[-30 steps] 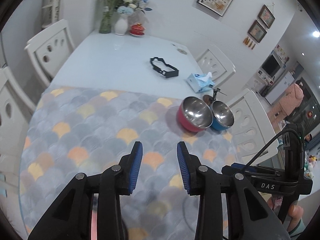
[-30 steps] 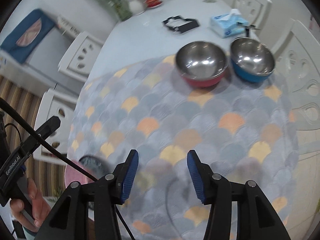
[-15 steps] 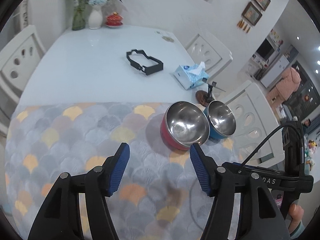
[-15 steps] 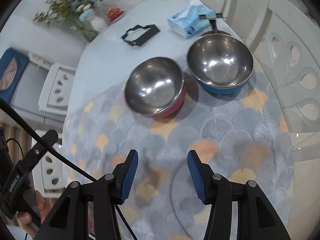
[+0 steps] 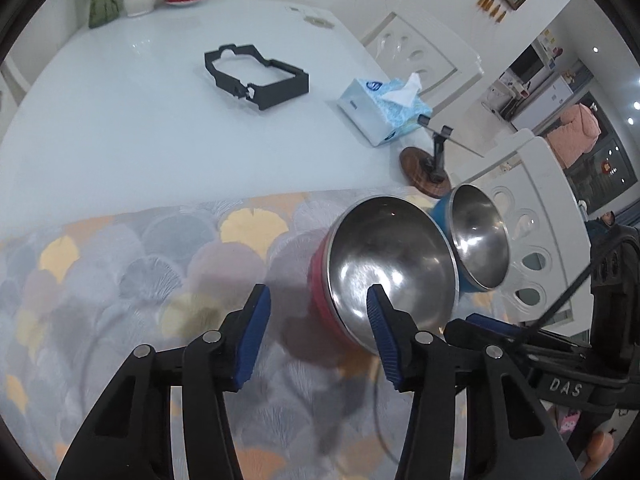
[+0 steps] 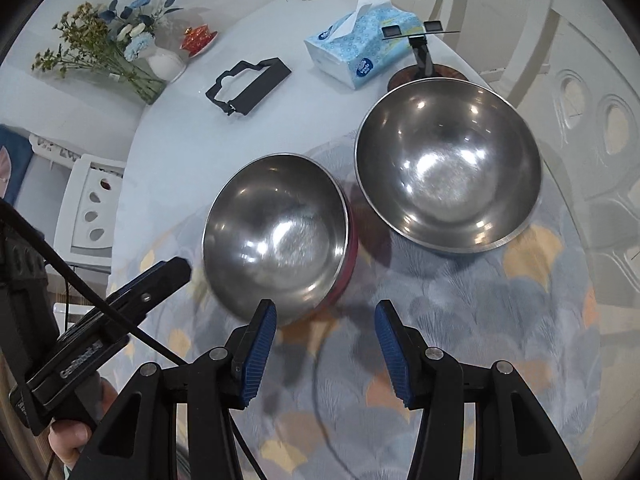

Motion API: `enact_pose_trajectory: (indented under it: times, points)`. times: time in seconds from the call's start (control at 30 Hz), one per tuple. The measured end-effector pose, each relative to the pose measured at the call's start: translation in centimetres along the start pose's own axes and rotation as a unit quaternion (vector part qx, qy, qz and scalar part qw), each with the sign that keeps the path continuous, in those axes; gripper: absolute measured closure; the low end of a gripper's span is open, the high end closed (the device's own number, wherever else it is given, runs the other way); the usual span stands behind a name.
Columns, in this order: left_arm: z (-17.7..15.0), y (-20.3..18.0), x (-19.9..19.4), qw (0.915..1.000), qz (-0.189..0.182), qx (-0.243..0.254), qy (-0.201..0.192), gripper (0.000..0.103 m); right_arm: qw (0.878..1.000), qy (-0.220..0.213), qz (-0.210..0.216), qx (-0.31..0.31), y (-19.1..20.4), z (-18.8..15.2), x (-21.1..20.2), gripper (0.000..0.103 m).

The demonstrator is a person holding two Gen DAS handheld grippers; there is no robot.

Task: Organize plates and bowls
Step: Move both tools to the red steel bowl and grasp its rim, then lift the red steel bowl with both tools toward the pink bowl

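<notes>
Through the left wrist camera I see my left hand-held gripper [image 5: 318, 308] with its jaws closing; the near rim of the red bowl [image 5: 384, 264] crosses into the gap, one blue fingertip [image 5: 376, 304] over the steel inside and the other out over the mat, and neither pad presses the rim, so nothing is gripped. The blue bowl [image 5: 478, 240] sits just beside the red one at about 2 o'clock from it, both tipped in this view by the lens. In the right wrist camera my right hand-held gripper [image 6: 325, 322] hangs partly open and empty above the scalloped mat [image 6: 460, 320], with the red bowl [image 6: 276, 232] at 11 o'clock from its tips and the blue bowl [image 6: 448, 164] at 1 o'clock. Both bowls stand upright near the mat's far edge on the white surface [image 5: 120, 120]. Beyond them lie a tissue box [image 6: 360, 48], a black frame [image 6: 248, 84] and a small stand on a wooden base [image 5: 430, 168]; a vase of flowers [image 6: 112, 52] stands at the far edge.
</notes>
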State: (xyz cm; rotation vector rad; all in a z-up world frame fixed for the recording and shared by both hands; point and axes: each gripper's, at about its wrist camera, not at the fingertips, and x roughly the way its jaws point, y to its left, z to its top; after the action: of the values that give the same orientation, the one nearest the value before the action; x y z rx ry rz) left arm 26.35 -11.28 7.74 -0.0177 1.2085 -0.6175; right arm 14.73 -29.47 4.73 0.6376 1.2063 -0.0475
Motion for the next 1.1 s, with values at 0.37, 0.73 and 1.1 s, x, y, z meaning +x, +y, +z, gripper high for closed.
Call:
enact_pose_trajectory:
  times: [0.37,0.73,1.1]
  points:
    - [1.1,0.4,4.0,0.9995,-0.01,0.003,0.031,0.076,1.0,0.004,-0.022,-0.009,0.3,1.3,3.1,0.054]
    - [0.9,0.0,4.5,0.9993,-0.017,0.013,0.03,0.089,0.999,0.004,-0.036,-0.017,0.3,1.2,4.1,0.077]
    - [-0.2,-0.3,2.3,0.9996,-0.018,0.006,0.019,0.089,0.999,0.007,-0.036,-0.025,1.0,0.2,2.9,0.078]
